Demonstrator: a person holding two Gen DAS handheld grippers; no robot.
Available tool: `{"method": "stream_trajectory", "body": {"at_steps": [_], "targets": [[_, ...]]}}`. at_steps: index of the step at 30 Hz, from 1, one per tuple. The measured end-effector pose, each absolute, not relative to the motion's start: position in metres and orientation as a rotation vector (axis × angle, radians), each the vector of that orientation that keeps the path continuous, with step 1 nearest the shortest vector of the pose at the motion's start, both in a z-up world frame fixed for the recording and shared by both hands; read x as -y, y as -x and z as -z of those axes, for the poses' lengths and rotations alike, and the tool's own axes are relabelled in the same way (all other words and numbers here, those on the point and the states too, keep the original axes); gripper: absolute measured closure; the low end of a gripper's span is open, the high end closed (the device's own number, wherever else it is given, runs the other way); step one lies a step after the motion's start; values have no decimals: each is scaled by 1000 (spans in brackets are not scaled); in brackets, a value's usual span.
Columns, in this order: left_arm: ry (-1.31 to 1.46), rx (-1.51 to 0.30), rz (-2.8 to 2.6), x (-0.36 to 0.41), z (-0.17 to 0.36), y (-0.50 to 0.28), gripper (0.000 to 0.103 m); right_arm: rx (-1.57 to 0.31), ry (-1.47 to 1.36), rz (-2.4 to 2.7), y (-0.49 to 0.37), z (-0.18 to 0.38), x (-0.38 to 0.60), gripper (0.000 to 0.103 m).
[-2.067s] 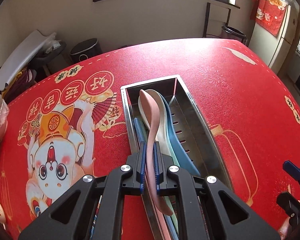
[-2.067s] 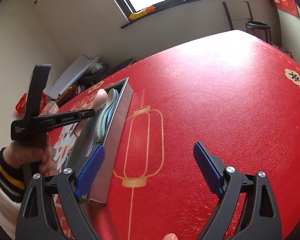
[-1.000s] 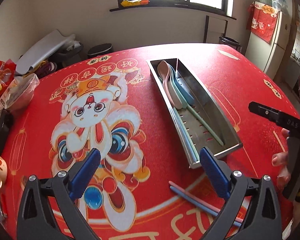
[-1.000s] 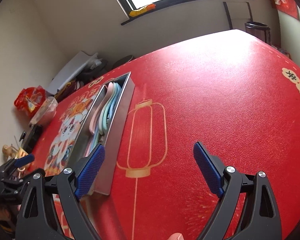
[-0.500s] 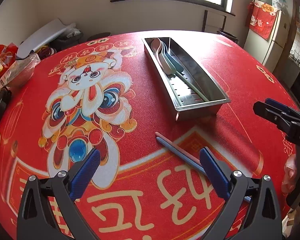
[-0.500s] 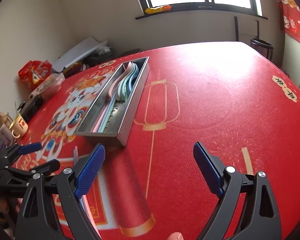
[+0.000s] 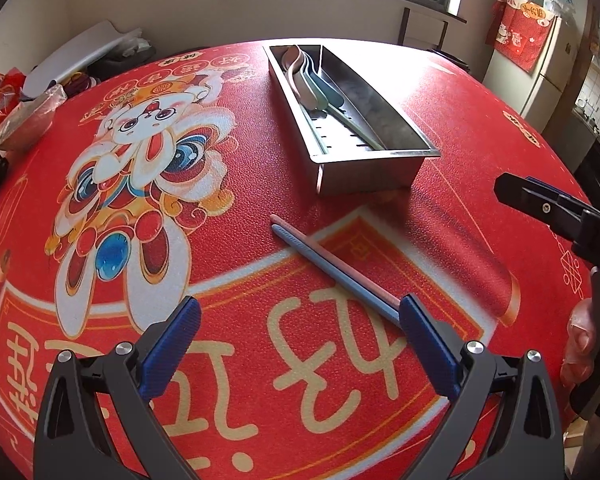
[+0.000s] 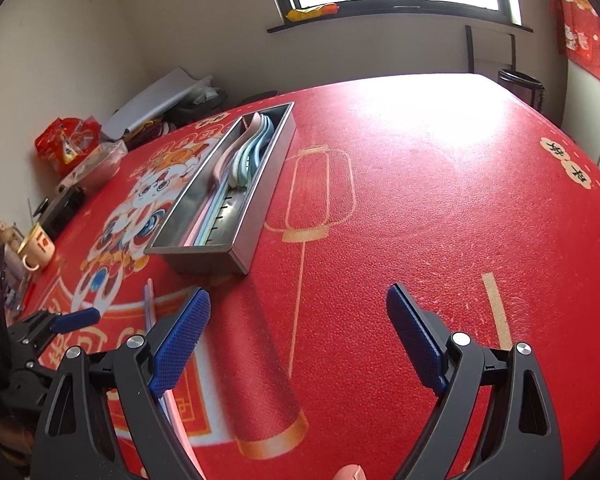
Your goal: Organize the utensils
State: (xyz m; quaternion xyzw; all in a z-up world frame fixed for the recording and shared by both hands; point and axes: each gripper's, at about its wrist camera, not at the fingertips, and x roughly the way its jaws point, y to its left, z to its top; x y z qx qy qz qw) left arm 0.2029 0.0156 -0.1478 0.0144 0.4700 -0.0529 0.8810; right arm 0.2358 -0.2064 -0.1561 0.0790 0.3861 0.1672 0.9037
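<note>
jaws apart (both), chopsticks (image 7: 332, 266) ahead

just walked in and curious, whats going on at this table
A person with a gripper in each hand is sorting utensils. The left gripper and right gripper are both open and empty. Spoons already lie in the metal tray; a pink and a blue chopstick remain on the red tablecloth.

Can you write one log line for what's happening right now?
left gripper: open, empty | right gripper: open, empty | spoons: in tray | chopsticks: on table, outside tray
</note>
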Motion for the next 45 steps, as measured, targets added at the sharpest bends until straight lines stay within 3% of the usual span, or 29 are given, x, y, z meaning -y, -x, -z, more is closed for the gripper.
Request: {"method": "stream_trajectory", "body": {"at_steps": [25,34,36,38,45], "targets": [[-96,-1077,33,-2,155,-225,5,-812,-303,-439,-242,162,223,16],[-154,-1093,51,4,151,-198,6,-808,-322,-455,-241,162,225,16],[-142,-1078,74,5,149,-191,8,-808,-323,-459,-241,163,225,16],[-138,-1079,99,8,149,-189,27,-808,-322,-460,-242,162,224,16],[-93,-1071,137,10,148,-187,43,-810,-337,-471,-242,163,226,16]]}}
